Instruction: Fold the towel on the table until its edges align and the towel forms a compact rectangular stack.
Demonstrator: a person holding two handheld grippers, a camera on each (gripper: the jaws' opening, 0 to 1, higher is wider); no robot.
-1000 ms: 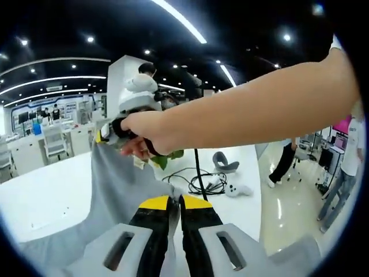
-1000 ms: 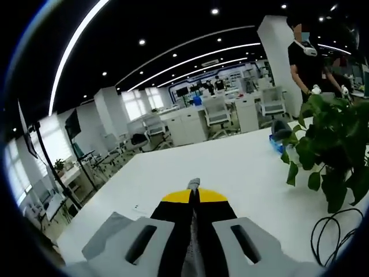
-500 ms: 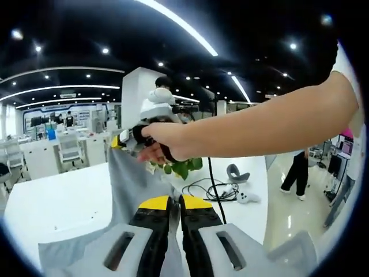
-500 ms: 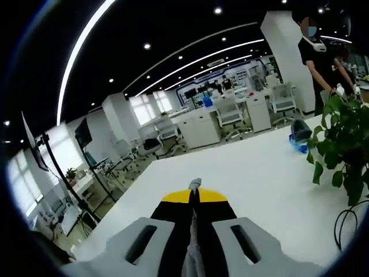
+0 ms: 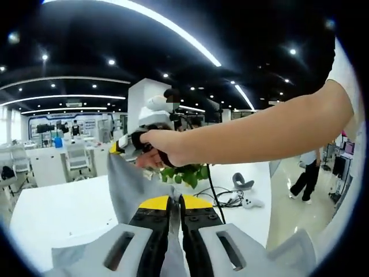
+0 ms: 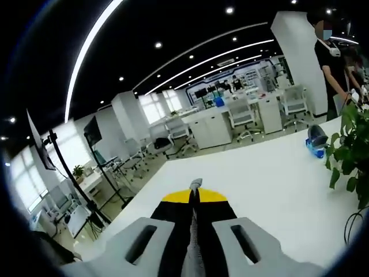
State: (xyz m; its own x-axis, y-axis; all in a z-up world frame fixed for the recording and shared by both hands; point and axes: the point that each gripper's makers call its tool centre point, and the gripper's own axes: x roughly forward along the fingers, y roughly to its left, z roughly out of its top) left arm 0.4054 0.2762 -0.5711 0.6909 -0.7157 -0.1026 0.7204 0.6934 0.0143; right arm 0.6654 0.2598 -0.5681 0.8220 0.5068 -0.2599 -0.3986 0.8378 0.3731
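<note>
Both grippers are clamped on the grey towel (image 5: 130,187), which is lifted clear of the white surface (image 5: 63,210) and stretched between them. In the left gripper view the left gripper (image 5: 173,202) has its jaws pressed together with a fold of cloth running up out of them, and the sheet rises ahead to the right gripper (image 5: 124,144), held in the person's hand (image 5: 164,150) just above and beyond. In the right gripper view the right gripper (image 6: 195,193) is likewise shut, with a thin edge of towel pinched at its tips. A potted plant (image 5: 184,173) and a loose black cable (image 5: 222,196) lie beyond the left gripper, behind the cloth. The main risk, I judge, is that the hanging cloth sweeps into the plant or cable as it is lowered, or that one narrow pinch slips, so the corners land skewed and the edges fail to align.
</note>
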